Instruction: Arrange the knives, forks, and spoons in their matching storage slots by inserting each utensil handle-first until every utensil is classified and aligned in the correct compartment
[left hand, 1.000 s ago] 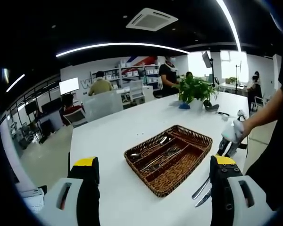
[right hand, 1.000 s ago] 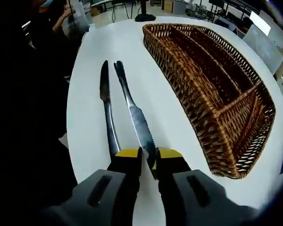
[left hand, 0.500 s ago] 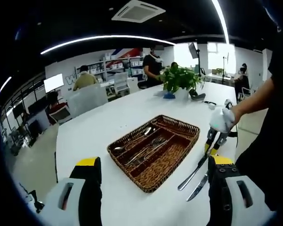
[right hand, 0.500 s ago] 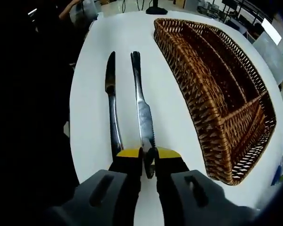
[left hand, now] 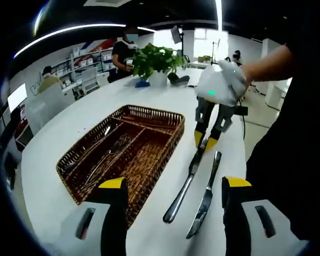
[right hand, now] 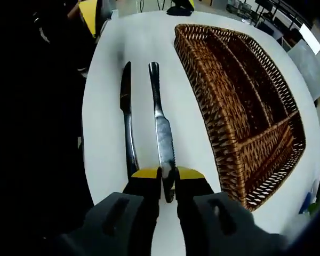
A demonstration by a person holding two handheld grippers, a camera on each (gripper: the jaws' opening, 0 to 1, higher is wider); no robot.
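In the right gripper view, the right gripper (right hand: 168, 172) is clamped on the blade tip of a knife (right hand: 161, 124), its yellow-tipped jaws pressed against the steel. This knife runs away from the gripper with its handle at the far end. Just beside it a second knife (right hand: 127, 125) lies flat on the white table (right hand: 104, 96), roughly parallel. On the other side of the held knife sits the wicker cutlery tray (right hand: 240, 112), divided into long compartments.

In the left gripper view, the left gripper (left hand: 173, 184) hangs released above the table, jaws wide apart. Beyond it lie both knives, then the right gripper pinching one. Beside them, the tray holds several utensils (left hand: 104, 154). Farther off stand a potted plant (left hand: 156, 61) and some people (left hand: 125, 50).
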